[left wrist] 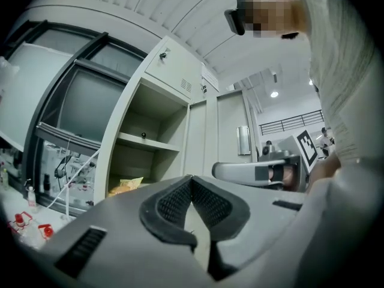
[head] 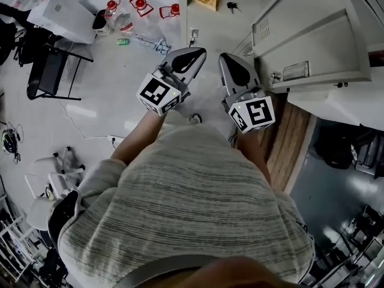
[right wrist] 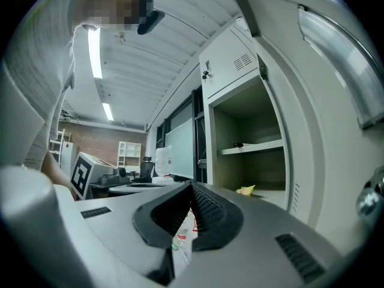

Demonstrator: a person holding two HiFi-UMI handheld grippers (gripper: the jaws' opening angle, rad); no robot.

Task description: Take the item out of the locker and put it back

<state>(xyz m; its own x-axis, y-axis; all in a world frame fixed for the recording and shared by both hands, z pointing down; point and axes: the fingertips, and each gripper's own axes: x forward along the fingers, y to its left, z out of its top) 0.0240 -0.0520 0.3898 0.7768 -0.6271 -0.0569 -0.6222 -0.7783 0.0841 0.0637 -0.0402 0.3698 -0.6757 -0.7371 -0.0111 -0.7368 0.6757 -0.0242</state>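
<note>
Both pressed together, empty: left gripper (left wrist: 192, 179), right gripper (right wrist: 191, 188) hang back, prob. between steps; yellow crinkly bag (left wrist: 125, 186) sits in open grey metal locker (left wrist: 120, 119).

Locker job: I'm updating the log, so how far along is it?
Done: the locker door stands open. In hand: nothing; the left gripper and right gripper are shut, empty, outside the locker. Left: unclear; the yellow bag lies on the lower shelf, either not yet taken out or already returned.
</note>
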